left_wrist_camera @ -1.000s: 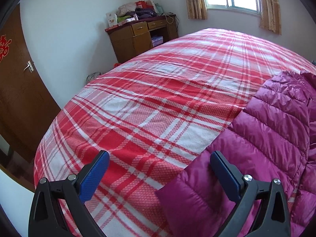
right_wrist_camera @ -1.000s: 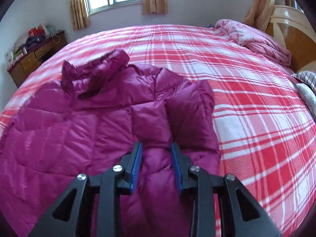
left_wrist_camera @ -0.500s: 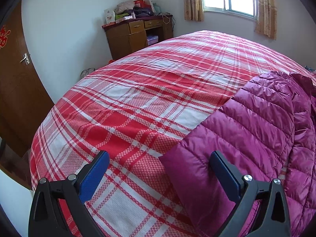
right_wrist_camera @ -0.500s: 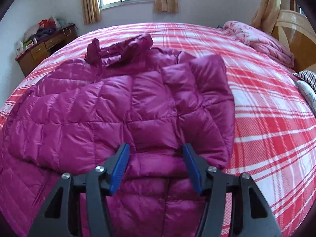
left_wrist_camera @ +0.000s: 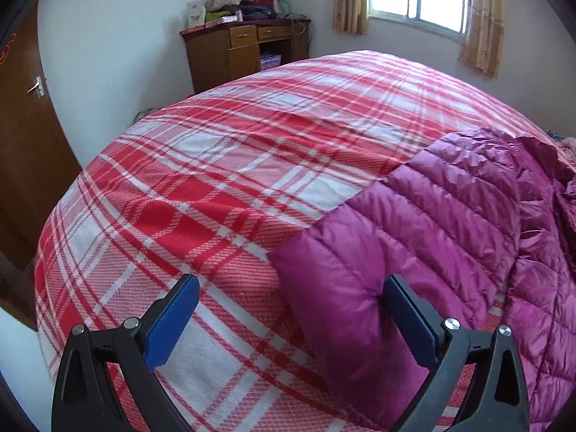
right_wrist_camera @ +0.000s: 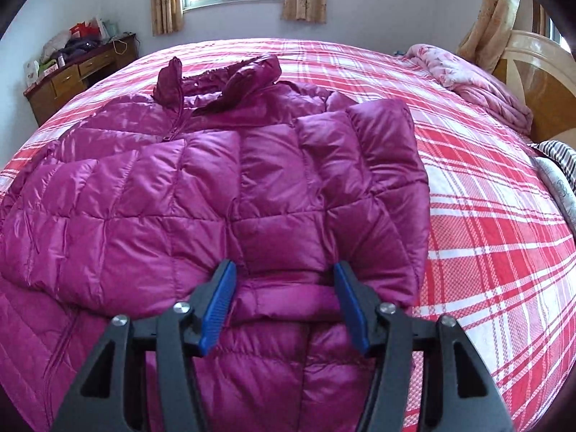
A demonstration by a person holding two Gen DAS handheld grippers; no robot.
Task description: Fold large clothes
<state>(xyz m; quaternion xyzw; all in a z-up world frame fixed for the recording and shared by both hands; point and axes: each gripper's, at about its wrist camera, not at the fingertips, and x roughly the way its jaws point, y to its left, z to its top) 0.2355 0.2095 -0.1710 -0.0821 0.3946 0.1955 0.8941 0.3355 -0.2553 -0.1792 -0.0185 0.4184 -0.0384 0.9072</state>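
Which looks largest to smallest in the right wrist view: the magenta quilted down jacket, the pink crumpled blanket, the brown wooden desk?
1. Magenta quilted down jacket, though it is nearest.
2. Pink crumpled blanket.
3. Brown wooden desk, only slightly smaller; unsure.

You have a magenta quilted down jacket (right_wrist_camera: 223, 194) lying spread on the red-and-white plaid bedspread (right_wrist_camera: 486, 223), its hood (right_wrist_camera: 223, 75) crumpled at the far end towards the window. Its right sleeve (right_wrist_camera: 378, 165) is folded across the front, the cuff end near you over the body. From your left side, the other sleeve (left_wrist_camera: 414, 237) lies flat and stretches outward over the plaid, cuff nearest you. The zip runs down the left part of the front
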